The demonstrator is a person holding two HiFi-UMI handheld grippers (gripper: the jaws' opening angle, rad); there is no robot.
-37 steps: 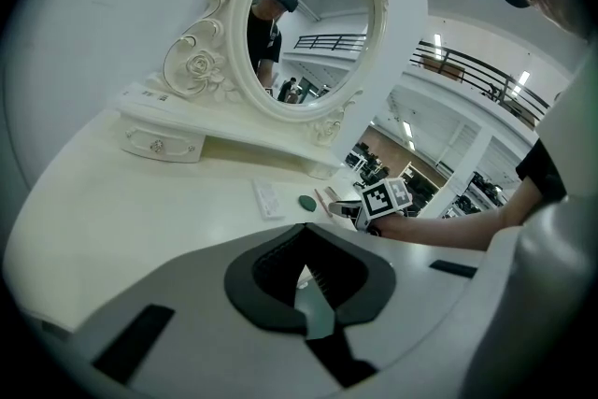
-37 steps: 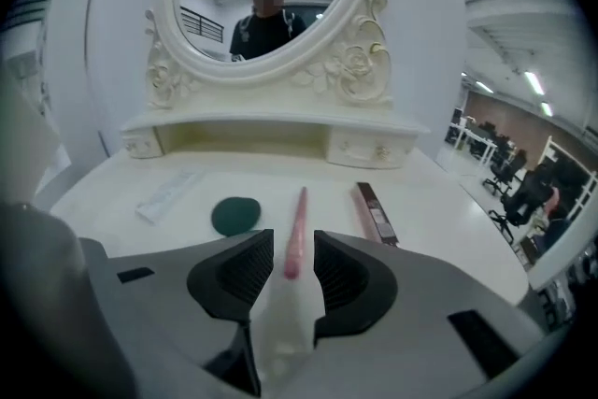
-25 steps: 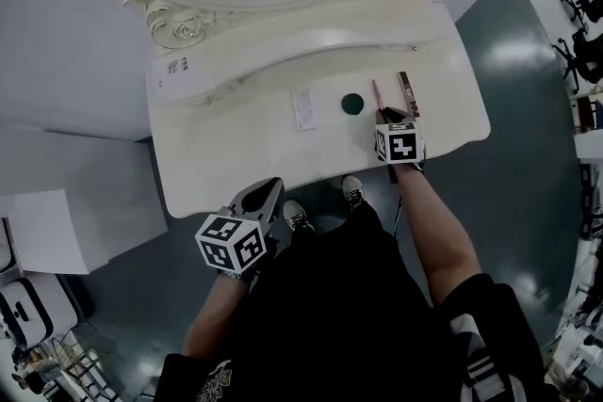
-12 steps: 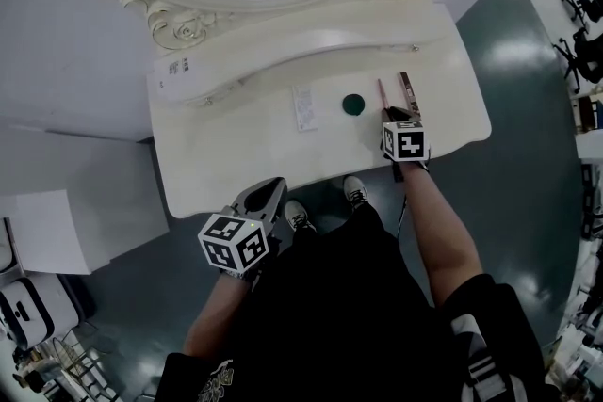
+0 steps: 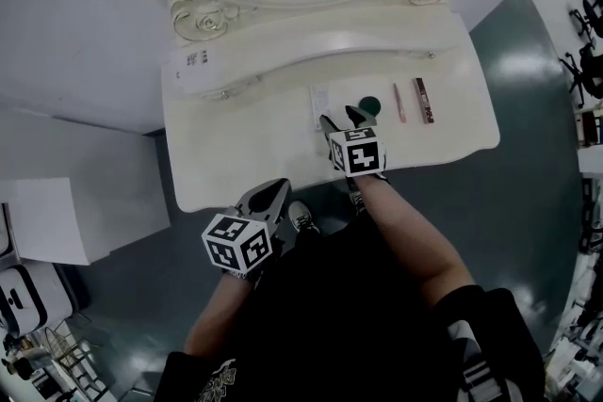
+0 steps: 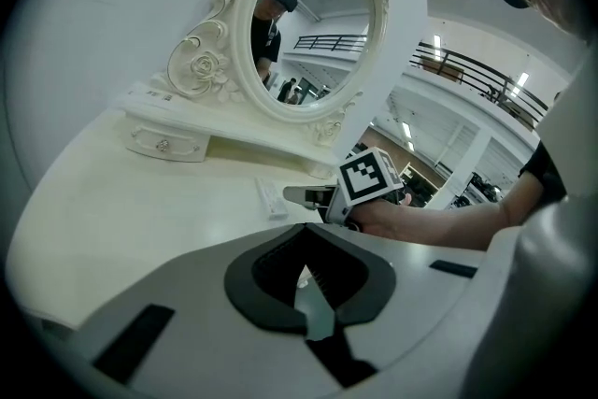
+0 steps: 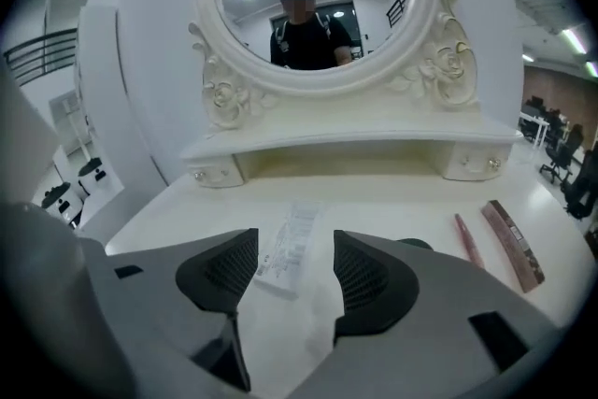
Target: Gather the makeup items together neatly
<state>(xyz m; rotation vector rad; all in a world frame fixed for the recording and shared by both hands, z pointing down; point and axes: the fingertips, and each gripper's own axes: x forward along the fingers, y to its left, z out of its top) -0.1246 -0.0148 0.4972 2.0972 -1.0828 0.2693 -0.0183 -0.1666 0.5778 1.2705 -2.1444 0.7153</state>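
Finding: your right hand-held gripper point(image 5: 343, 120) stands over the table point(image 5: 240, 151) with its jaws spread. They have just been opening, and nothing is pressed between them.

The white printed packet point(image 7: 288, 249) lies flat on the table straight ahead of that gap, a little to its left side. Its long axis runs away from you, toward the mirror, nearly in line with the way the gripper points. The jaws therefore face its narrow width, not its length.

The other items sit to the right of the gripper:
- the dark green round compact point(image 5: 369, 105), just beside the right jaw
- the pink stick point(image 5: 399, 102), next along
- the brown bar point(image 5: 423, 101), parallel to the stick and close beside it

The packet is the outlier — left of the group, with your gripper between it and the compact.

Your left hand-held gripper point(image 5: 271, 193) hangs off the table's front edge, well short of every item. Its jaws are closed together and hold nothing.

Assessment: the right hand is the nearer one and is already lined up. The likely move is forward and down onto the packet's sides, then a carry to the right toward the compact. The risk is that the packet, lying flat, slides rather than lifts.
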